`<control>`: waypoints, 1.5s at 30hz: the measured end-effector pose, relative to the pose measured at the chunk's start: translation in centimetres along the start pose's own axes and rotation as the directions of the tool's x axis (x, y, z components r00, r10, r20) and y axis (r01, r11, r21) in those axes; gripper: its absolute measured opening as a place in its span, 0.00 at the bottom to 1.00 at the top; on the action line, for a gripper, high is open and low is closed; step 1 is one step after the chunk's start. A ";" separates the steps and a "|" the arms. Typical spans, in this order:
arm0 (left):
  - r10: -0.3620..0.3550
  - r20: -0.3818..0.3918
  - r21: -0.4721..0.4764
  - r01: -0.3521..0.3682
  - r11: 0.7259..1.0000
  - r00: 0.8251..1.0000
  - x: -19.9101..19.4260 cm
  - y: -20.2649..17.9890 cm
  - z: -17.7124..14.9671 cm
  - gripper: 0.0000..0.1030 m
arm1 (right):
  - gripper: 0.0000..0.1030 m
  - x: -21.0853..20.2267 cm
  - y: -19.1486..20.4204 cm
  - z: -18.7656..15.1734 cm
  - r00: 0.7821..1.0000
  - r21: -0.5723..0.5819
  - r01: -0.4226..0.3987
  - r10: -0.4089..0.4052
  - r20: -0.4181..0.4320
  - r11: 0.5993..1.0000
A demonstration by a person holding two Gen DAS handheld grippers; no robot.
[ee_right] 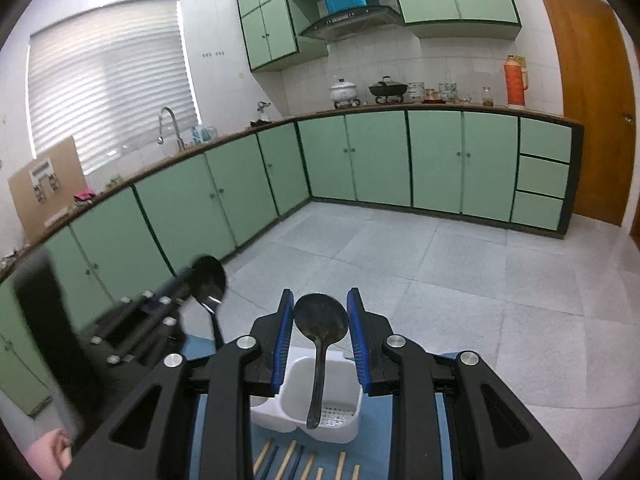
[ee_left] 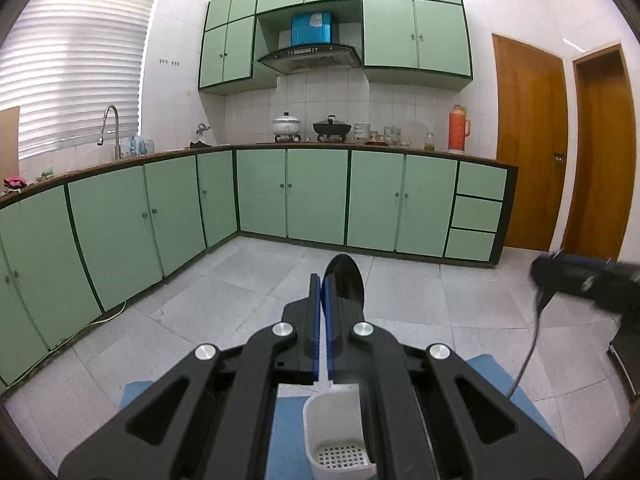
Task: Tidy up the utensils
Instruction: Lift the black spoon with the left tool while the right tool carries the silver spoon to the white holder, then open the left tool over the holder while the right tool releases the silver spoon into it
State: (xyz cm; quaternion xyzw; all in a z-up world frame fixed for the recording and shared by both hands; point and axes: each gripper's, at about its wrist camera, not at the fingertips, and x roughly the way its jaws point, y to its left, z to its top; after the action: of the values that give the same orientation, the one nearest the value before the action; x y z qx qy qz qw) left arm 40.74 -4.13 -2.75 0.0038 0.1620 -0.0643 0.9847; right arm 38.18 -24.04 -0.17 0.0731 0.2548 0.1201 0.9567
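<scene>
My left gripper (ee_left: pixel 322 284) is shut on a black spoon (ee_left: pixel 344 280), bowl up, handle reaching down into the white utensil holder (ee_left: pixel 320 420). In the right wrist view the left gripper (ee_right: pixel 176 284) shows at the left with that black spoon (ee_right: pixel 208 276). My right gripper (ee_right: pixel 320 308) is open. A second dark spoon (ee_right: pixel 320 320) stands between its fingers, not touched, its handle resting in the white holder (ee_right: pixel 296 376). Several chopsticks (ee_right: pixel 288 460) lie on the blue mat in front of the holder.
The holder stands on a blue mat (ee_right: pixel 412 436) on a table. Beyond are a grey tiled floor (ee_right: pixel 440 264), green kitchen cabinets (ee_left: pixel 316 196) and wooden doors (ee_left: pixel 528 144). The right gripper (ee_left: pixel 584 280) shows blurred at the right in the left wrist view.
</scene>
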 end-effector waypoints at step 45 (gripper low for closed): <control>-0.009 -0.293 -0.008 0.007 1.000 0.956 -14.5 3.9 -14.4 0.88 | 0.75 -9.1 -0.3 -20.3 0.978 0.033 0.158 -0.152 -0.140 0.987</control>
State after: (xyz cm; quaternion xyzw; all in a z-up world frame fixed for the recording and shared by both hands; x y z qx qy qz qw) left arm 23.02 2.01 -11.77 0.0095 0.3065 -0.0663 0.9495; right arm 20.34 -25.21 -13.37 0.0657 0.3276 0.0441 0.9415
